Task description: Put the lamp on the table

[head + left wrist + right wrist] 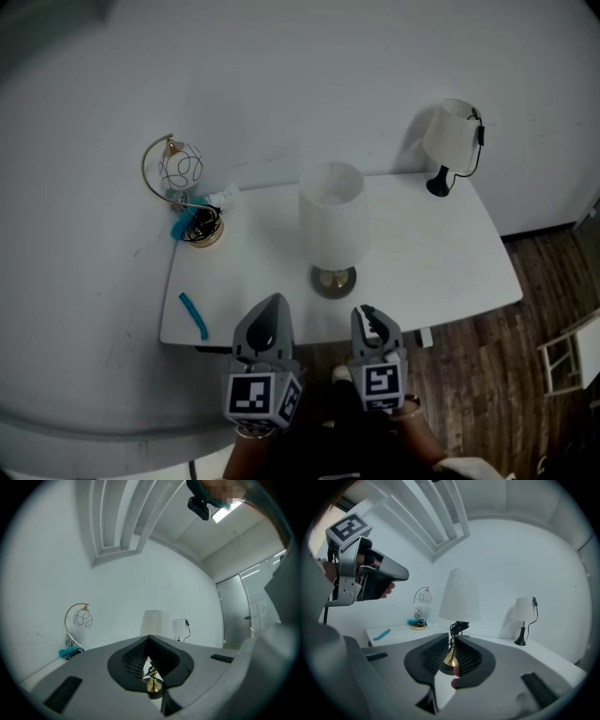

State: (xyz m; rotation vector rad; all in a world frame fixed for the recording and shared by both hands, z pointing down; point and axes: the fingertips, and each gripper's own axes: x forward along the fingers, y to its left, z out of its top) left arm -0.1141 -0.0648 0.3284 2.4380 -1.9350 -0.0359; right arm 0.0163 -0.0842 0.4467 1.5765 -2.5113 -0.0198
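Lamp (pixel 332 225) on table (pixel 450 272), centre-front; small lamp (pixel 452 141) back-R corner; hoop lamp (pixel 180 183) back-L (strip (pixel 193 314) before it)

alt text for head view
A white-shaded lamp stands near the front edge of a white table. The left hand-held gripper and right hand-held gripper point toward it from the near side, both empty. A small lamp sits back right.
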